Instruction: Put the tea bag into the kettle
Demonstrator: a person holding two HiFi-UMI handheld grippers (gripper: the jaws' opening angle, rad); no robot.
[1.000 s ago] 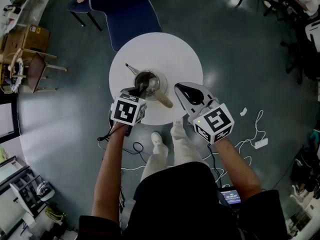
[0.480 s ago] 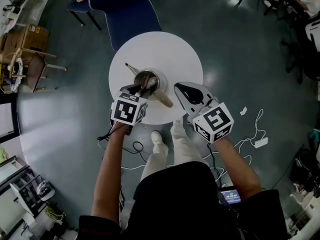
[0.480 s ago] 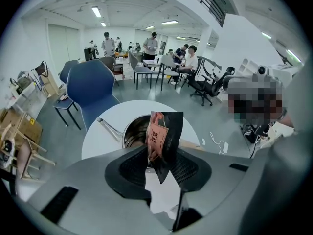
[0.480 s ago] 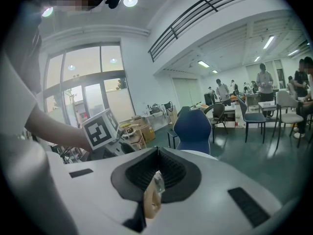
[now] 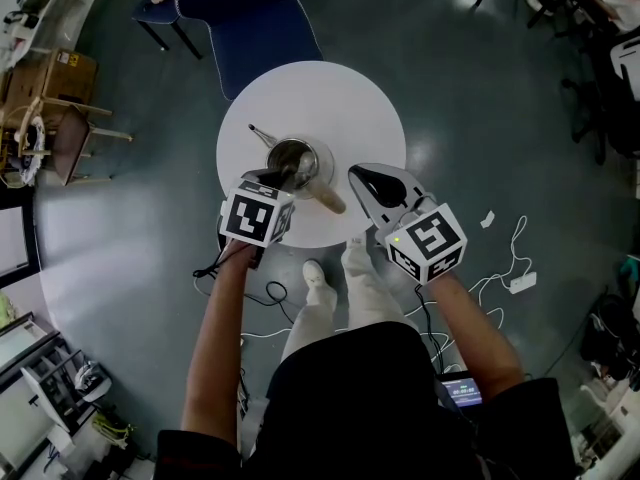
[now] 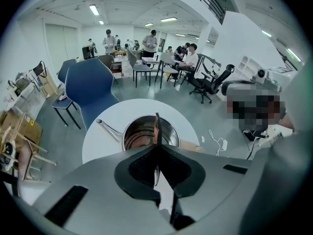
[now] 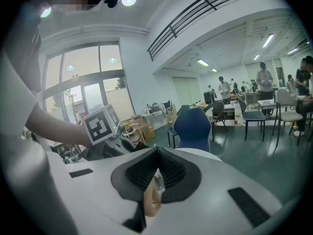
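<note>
Steel kettle (image 5: 298,160) sits right under the tips of your left tongs (image 6: 157,145), open mouth up, on the white surface (image 5: 335,98). Those tongs have just been closing and are pinched on a thin brownish slip. I'd guess that's the tea bag (image 6: 157,124) seen edge-on, poking out past the tips over the opening. So you're at the drop step, bag not in yet. Next move as I see it: spread the left tongs so it falls straight in, no nudging the rim. Your right tongs (image 7: 157,150) are squeezed together on nothing, just right of the kettle's wooden handle (image 5: 328,200). Only the left gripper view shows the slip. The head view hides it behind the marker cube (image 5: 255,218), but it does show how both tongs flank the kettle.
</note>
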